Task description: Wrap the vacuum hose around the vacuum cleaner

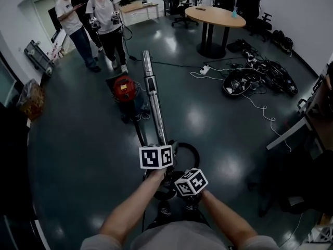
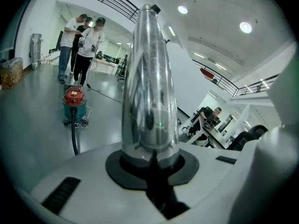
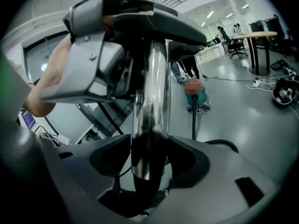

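The red-topped vacuum cleaner (image 1: 125, 90) stands on the dark floor ahead of me, small in the left gripper view (image 2: 74, 97) and in the right gripper view (image 3: 195, 91). Its shiny metal wand (image 1: 153, 100) points away from me, and a black hose (image 1: 190, 150) loops by my hands. My left gripper (image 1: 157, 158) is shut on the wand (image 2: 149, 92). My right gripper (image 1: 191, 182) sits just behind it, lower on the tube (image 3: 149, 125). Its jaws stand open on either side of the tube, clear of it. The left gripper (image 3: 107, 45) shows above.
Several people (image 1: 93, 20) stand at the back left beyond the vacuum. A round table (image 1: 214, 17) is at the back right, with a power strip (image 1: 204, 70) and a heap of cables and gear (image 1: 255, 77) on the floor. A desk edge (image 1: 291, 132) juts in at right.
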Tool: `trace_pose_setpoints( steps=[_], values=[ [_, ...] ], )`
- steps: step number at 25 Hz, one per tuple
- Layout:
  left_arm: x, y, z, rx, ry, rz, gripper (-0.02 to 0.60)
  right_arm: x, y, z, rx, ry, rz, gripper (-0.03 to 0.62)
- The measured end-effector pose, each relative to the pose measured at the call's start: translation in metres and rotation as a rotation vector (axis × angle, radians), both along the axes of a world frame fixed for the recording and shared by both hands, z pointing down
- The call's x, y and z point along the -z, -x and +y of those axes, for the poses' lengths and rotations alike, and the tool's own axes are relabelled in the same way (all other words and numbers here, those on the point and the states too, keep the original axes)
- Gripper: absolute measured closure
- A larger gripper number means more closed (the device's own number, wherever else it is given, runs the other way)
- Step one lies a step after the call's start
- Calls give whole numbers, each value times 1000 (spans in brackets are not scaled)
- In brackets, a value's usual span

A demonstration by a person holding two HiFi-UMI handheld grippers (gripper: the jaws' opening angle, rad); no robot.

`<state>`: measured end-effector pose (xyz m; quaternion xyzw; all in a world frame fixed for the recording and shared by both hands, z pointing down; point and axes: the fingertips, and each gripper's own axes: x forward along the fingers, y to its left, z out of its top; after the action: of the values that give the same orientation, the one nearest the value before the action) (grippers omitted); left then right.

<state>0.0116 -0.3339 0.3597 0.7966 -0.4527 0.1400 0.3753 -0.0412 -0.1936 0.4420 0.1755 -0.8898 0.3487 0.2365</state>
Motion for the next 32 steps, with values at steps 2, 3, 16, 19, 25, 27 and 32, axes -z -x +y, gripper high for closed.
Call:
trace_pose_setpoints(
  steps=[2, 3, 16, 19, 25, 27, 32],
  values=[
    [3, -2, -1, 53, -4, 21, 517, -7, -6, 0, -8, 2, -11, 365],
    [5, -2, -3, 79, -7, 33, 517, -9, -9, 1, -6, -1, -23, 365],
    [7, -30, 5, 132, -24, 33, 482, -6, -75, -3, 66, -197, 15, 491],
    [-2, -39, 15, 87, -26, -39, 413, -10, -93, 0, 92, -208, 35, 493],
    [-12, -39, 25, 32, -47, -95, 253, -4, -112, -10, 124, -282, 46, 494],
    [-15, -38, 30, 27, -19, -67, 244, -3, -117, -11, 154, -308, 71, 496],
    [-24, -33, 44, -16, 42, -19, 242, -12, -117, -11, 220, -339, 108, 496]
  ],
)
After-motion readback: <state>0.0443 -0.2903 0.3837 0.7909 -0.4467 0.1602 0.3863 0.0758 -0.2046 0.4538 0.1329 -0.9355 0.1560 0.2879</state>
